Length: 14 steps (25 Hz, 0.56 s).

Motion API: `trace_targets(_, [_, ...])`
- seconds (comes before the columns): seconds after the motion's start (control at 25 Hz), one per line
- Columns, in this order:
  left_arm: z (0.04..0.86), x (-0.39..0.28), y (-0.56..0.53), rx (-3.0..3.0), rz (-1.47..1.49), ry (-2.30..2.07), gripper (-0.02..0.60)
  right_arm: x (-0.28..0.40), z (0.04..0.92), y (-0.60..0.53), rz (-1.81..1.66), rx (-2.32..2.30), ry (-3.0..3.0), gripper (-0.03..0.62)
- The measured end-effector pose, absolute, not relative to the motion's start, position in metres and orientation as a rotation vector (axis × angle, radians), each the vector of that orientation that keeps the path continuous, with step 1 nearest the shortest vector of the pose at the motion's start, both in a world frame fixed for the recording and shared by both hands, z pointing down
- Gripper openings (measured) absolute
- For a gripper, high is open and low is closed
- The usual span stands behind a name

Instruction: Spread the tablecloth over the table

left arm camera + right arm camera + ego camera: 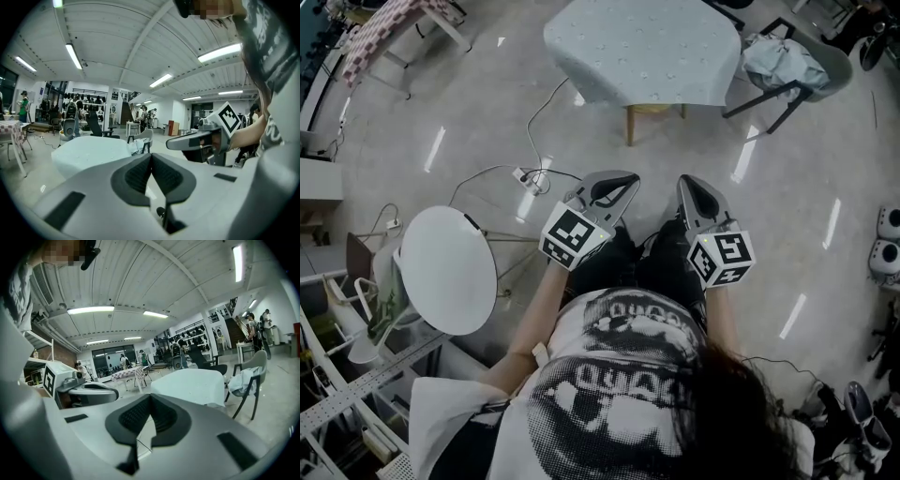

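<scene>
The table [642,52] stands across the floor ahead of me, covered by a pale blue tablecloth that hangs over its edges. It also shows in the left gripper view [89,150] and in the right gripper view [192,385]. Both grippers are held side by side in front of the person's waist, well short of the table. My left gripper [623,180] has its jaws shut, pads [140,173] meeting with nothing between them. My right gripper [687,183] is likewise shut and empty, its pads [161,416] touching.
A grey chair with a heap of cloth [787,61] stands right of the table. A round white table [448,270] and metal shelving sit close at my left. A cable with a power strip [530,178] lies on the floor. A checked-cloth table [380,28] is far left.
</scene>
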<state>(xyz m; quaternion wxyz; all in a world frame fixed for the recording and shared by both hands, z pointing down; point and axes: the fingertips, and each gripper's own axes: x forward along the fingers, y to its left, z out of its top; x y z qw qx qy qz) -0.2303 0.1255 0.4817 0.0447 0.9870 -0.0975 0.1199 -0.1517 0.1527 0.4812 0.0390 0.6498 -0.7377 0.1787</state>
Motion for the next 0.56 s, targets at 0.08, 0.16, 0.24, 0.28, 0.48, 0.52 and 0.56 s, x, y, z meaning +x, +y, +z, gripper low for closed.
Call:
trace_targets(0.08, [0.4794,-0.2283,0.1289,3.021,0.364,-0.278,0.012,-0.1515,0.4809,0.1549,0.554,1.997,-2.256,-0.005])
trace_targets(0.16, [0.4773,-0.2267,0.1323,3.021,0.359,-0.262,0.012,-0.1513,0.4808,0.1569,0.562,1.999,-2.253,-0.005])
trace_targets(0.24, [0.4774,-0.2250,0.1344,3.022,0.357,-0.255,0.012,-0.1496,0.4812,0.1578,0.566,2.003,-2.250,-0.005])
trace_targets(0.28, [0.4774,-0.2243,0.1349,3.022,0.356,-0.253,0.012,-0.1487,0.4812,0.1577,0.568,2.004,-2.249,-0.005])
trace_targets(0.48, [0.4769,-0.2262,0.1320,3.020,0.358,-0.253,0.012,-0.1489,0.4817,0.1530,0.579,2.001,-2.248,-0.005])
trace_targets(0.52, [0.4772,-0.2269,0.1313,3.018,0.360,-0.253,0.012,-0.1493,0.4821,0.1520,0.583,1.999,-2.248,-0.005])
trace_targets(0.56, [0.4775,-0.2275,0.1306,3.016,0.363,-0.253,0.012,-0.1496,0.4826,0.1509,0.586,1.998,-2.249,-0.005])
